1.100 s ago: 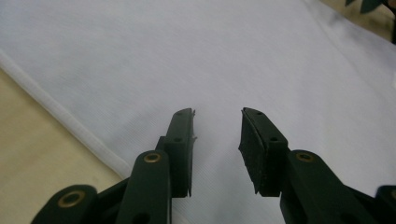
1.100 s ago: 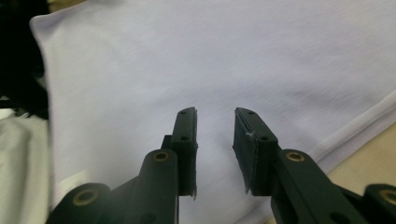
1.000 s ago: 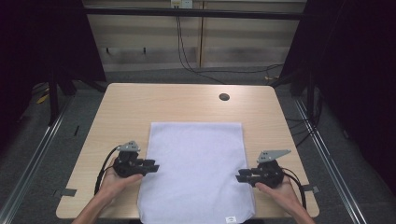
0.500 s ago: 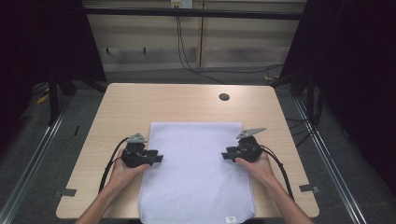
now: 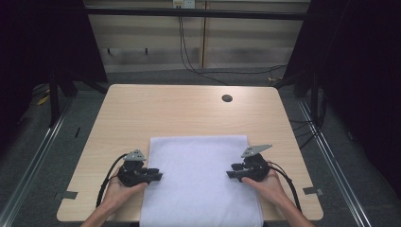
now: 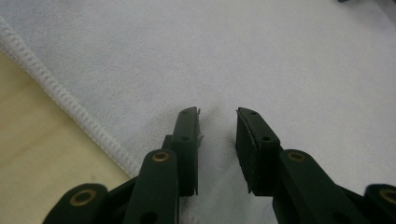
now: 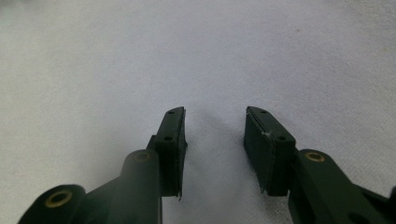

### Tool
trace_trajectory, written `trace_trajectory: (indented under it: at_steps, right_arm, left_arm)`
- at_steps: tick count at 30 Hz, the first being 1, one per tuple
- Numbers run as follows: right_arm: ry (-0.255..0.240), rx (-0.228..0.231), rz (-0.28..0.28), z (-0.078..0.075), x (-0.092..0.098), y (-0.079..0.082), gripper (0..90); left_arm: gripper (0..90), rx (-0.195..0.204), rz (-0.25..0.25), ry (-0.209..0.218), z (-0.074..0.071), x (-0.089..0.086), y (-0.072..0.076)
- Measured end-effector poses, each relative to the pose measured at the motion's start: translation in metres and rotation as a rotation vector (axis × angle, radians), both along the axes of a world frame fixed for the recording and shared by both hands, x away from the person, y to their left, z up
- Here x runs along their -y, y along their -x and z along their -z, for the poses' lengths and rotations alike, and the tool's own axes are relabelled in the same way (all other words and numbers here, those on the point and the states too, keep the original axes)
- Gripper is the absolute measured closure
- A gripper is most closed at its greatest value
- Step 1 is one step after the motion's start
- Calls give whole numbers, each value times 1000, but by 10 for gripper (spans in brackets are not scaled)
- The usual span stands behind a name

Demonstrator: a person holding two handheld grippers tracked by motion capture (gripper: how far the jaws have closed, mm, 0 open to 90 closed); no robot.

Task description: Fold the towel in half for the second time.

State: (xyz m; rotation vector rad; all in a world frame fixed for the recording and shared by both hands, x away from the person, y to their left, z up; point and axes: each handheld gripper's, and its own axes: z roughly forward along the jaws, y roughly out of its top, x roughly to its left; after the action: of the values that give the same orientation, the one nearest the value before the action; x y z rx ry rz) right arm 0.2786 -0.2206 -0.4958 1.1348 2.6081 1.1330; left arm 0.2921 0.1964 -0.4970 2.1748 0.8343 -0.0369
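A white towel [image 5: 198, 179] lies flat on the near half of the wooden table [image 5: 179, 113], its near end reaching the table's front edge. My left gripper [image 5: 158, 176] points inward over the towel's left border, a hand around it. Its jaws stand apart just above the cloth [image 6: 280, 56], beside the stitched hem [image 6: 60, 93]; they have just been closing, with nothing pinched between them [image 6: 217, 116]. My right gripper [image 5: 230, 174] points inward over the towel's right part. Its jaws [image 7: 215, 114] have just been opening and stand apart above plain cloth [image 7: 140, 56].
A dark round hole [image 5: 227, 98] sits in the table's far right part. Small tape pieces [image 5: 67, 194] [image 5: 313, 190] mark the table's near corners. Metal rails run along both sides on the floor, and cables lie behind the table.
Both hands slid away along the towel's sides, then came back toward the near edge. The right gripper now sits further inward on the cloth than a second ago.
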Motion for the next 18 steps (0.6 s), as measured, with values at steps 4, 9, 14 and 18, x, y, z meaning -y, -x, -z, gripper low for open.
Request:
trace_trajectory:
  at_steps: [4, 9, 14, 18]
  right_arm:
    - [-19, -48, -27, -2, 4, 13, 589]
    - [-28, -87, -69, -4, 7, 27, 588]
    - [-51, -30, -17, -14, 17, 21, 587]
    - [-70, 52, 63, -26, 34, 1, 588]
  left_arm:
    - [691, -34, 49, -2, -2, -1, 17]
    - [684, -44, 64, 9, -4, -6, 31]
    - [621, 2, 45, 40, -11, -6, 23]
    - [596, 48, -11, 39, -15, -11, 4]
